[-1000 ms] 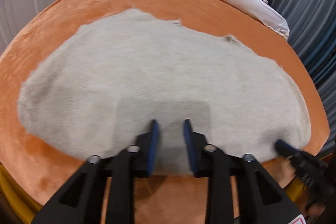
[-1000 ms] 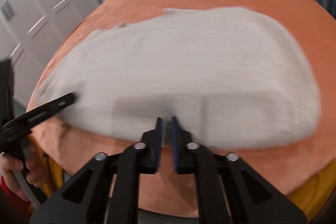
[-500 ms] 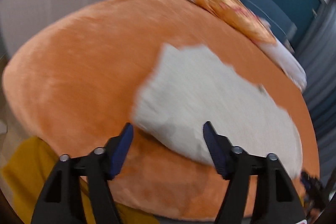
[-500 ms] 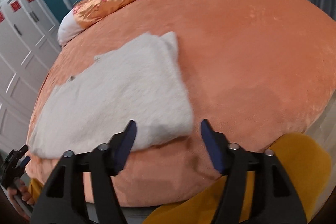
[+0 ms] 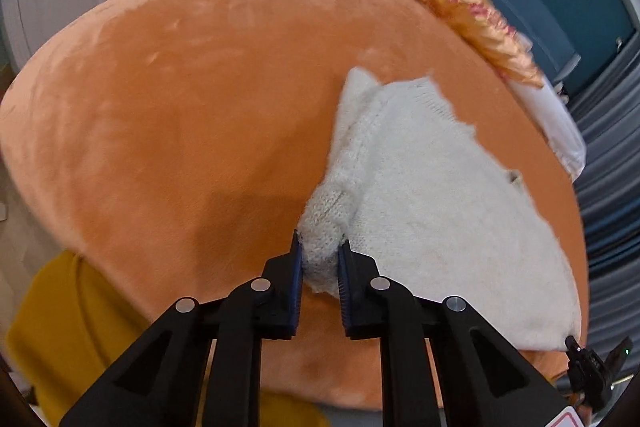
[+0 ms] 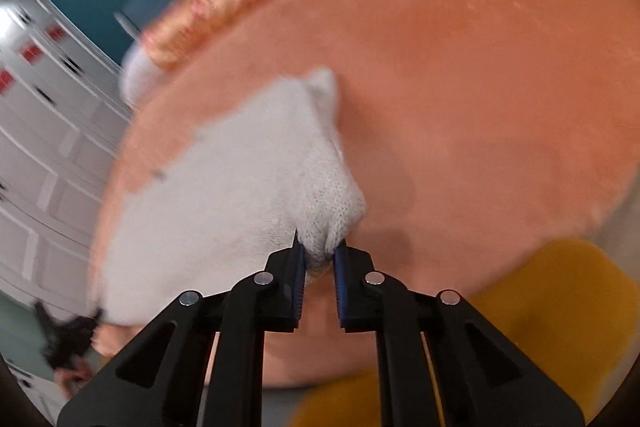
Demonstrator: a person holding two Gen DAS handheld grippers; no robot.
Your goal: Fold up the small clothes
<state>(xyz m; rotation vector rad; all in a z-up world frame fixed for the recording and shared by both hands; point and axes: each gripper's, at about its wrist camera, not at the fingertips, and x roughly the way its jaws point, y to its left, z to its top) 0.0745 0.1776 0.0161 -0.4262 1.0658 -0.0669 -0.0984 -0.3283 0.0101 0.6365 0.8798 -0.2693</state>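
Observation:
A white knitted garment (image 5: 432, 195) lies spread on an orange plush bedcover (image 5: 180, 99). My left gripper (image 5: 319, 259) is shut on the garment's near left corner, which bunches between the blue pads. My right gripper (image 6: 320, 254) is shut on the near right corner of the same garment (image 6: 224, 195), also bunched up. The right gripper shows small at the lower right of the left wrist view (image 5: 588, 367); the left gripper shows blurred at the lower left of the right wrist view (image 6: 68, 331).
A gold-patterned pillow (image 5: 472, 11) on white bedding lies at the bed's far end. A yellow sheet (image 5: 68, 319) hangs below the bed's near edge. White wardrobe doors (image 6: 44, 131) stand left, grey curtains (image 5: 612, 147) right.
Both grippers moved out to the garment's near corners, opened wide, then closed on the fabric. The corners now bunch up between the pads.

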